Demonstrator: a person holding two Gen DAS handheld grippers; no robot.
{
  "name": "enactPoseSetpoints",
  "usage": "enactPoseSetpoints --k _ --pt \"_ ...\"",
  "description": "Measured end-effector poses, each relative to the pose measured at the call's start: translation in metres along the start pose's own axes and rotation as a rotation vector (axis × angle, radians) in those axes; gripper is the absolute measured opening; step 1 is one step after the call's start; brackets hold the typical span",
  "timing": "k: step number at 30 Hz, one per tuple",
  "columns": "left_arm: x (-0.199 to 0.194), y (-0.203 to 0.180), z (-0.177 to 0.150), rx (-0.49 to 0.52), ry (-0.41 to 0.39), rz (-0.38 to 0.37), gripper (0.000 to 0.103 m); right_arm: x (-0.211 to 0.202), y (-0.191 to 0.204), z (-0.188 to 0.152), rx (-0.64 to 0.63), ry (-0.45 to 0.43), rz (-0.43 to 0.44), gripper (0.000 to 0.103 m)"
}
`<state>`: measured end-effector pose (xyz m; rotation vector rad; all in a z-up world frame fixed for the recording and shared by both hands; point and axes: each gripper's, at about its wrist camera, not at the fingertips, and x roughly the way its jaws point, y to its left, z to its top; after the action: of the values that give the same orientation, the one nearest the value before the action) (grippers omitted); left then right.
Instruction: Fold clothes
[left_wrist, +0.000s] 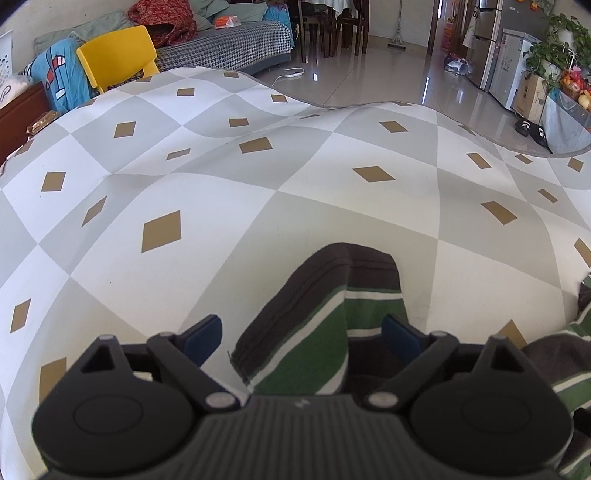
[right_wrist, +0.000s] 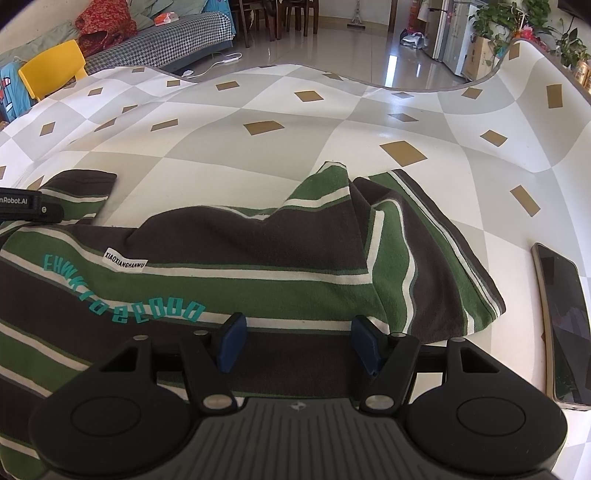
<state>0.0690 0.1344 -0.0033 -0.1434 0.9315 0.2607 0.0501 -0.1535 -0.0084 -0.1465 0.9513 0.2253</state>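
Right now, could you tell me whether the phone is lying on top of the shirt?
No, the phone lies on the tablecloth beside the shirt, apart from it.

A home living room: sofa (left_wrist: 229, 44), dining chairs (left_wrist: 332, 22), fridge (left_wrist: 495, 40).

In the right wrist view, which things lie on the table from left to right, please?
Left gripper at the left edge → striped shirt with teal letters → phone near the right edge. All lie on the checked tablecloth.
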Motion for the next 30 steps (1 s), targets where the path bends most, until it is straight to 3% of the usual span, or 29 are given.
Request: enactPoseSetpoints --k 1,3,7,9,18,22,27,30 --pt "0.002 0.0 -0.001 0.001 0.013 -0.005 0.061 0.0 0.0 0.0 0.0 0.0 0.0 0.063" --pt "0.005 0.001 -0.004 0.005 0.031 -0.011 0.043 0.0 0.0 0.0 -0.001 -0.001 0.0 0.063" --pt "0.0 0.007 -0.005 -0.006 0.007 -0.016 0.022 0.0 0.0 0.0 -0.002 -0.002 0.001 0.063" --pt "-0.006 0.011 -0.004 -0.016 -0.014 -0.009 0.017 0.001 0.0 0.0 -0.003 -0.002 0.001 0.063" --pt "-0.041 0.038 -0.005 -0.084 -0.117 0.126 0.016 0.0 0.0 0.0 -0.005 -0.001 0.002 0.063" --pt "-0.043 0.059 -0.016 -0.115 -0.081 0.17 0.016 0.0 0.0 0.0 -0.002 0.007 0.001 0.063" --pt "-0.041 0.085 -0.032 -0.224 -0.008 0.124 0.019 -0.002 0.002 0.0 -0.011 0.029 -0.009 0.062" --pt "-0.045 0.084 -0.032 -0.231 -0.016 0.094 0.03 -0.005 0.001 0.001 -0.007 0.048 -0.002 0.061"
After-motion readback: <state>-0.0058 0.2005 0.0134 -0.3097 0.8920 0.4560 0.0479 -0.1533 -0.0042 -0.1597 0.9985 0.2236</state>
